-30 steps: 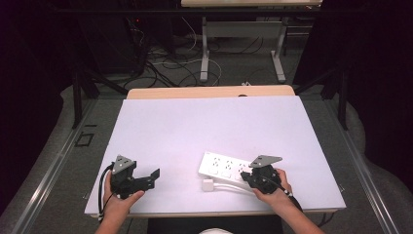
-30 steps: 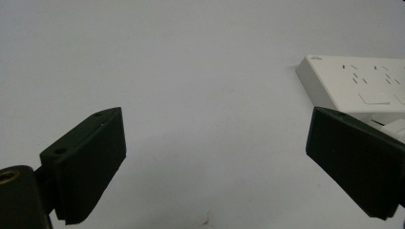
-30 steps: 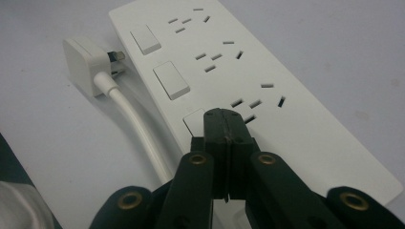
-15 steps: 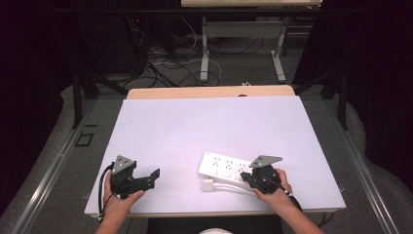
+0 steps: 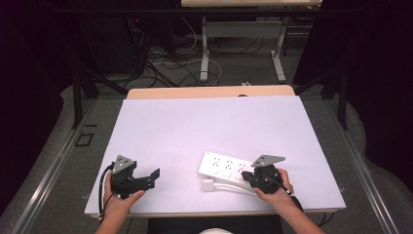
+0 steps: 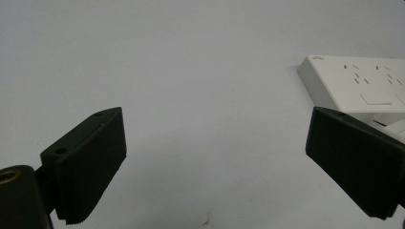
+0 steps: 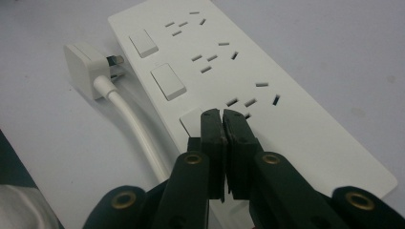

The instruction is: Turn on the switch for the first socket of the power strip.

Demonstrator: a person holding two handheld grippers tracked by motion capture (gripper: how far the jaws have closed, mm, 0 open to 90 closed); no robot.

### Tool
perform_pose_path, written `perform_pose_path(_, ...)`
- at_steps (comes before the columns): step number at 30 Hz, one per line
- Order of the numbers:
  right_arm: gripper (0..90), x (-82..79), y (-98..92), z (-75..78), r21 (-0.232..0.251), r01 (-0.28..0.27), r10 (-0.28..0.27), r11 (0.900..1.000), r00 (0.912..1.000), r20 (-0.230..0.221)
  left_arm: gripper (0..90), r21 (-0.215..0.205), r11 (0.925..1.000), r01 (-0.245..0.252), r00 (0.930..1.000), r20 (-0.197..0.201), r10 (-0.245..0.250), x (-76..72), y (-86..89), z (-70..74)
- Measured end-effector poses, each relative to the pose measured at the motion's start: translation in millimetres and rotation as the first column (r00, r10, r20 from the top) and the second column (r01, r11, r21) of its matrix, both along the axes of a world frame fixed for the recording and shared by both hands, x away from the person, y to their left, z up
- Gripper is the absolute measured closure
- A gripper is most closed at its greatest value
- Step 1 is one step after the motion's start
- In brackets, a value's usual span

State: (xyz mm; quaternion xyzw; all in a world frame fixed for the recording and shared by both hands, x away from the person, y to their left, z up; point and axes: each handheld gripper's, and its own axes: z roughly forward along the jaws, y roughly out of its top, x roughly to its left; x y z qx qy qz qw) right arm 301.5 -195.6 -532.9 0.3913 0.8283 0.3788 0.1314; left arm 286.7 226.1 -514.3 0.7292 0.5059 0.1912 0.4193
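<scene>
Right gripper [image 7: 222,119]: jaws pressed together with nothing between them, tips down on the near end of the power strip [image 7: 229,76], right at its nearest rocker switch [image 7: 191,120].
Work in hand: by my reading, pushing that switch with the closed tips; whether it has already clicked over I cannot tell.
Just beyond the tips: two more rocker switches in a row along the strip's edge, each beside its own group of socket slots.
Farther out, to the side of the strip: a white plug [image 7: 88,64] on a white cable [image 7: 131,121], lying on the table with its prongs touching or almost touching the strip's edge, not in any socket.
Left gripper [image 5: 155,176]: jaws wide apart and holding nothing, hovering over bare table [image 5: 204,126], well apart from the strip, whose far end shows past its right jaw.
Done so far: nothing plugged in; tips are placed on one switch.
Left to do: likely the other two switches, and perhaps seating the plug.
</scene>
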Motion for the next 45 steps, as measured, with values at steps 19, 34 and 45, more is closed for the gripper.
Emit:
perform_pose_path(19,78.3,0.2,-5.0,1.8,0.027,0.02,-0.021,0.999,0.9995,0.022,6.6,-0.004,1.0,-0.003,1.0,-0.003,0.003,0.3,0.4,-0.5)
perform_pose_path(34,68.1,0.2,-9.7,4.4,0.039,0.031,-0.031,0.999,0.9994,0.016,6.6,-0.002,1.0,-0.003,1.0,-0.002,0.003,0.3,0.6,-0.4)
perform_pose_path(45,59.6,1.0,-13.4,5.6,0.059,0.052,-0.053,0.997,0.9984,0.02,6.5,-0.006,1.0,-0.006,1.0,-0.001,0.006,0.4,0.6,-0.7)
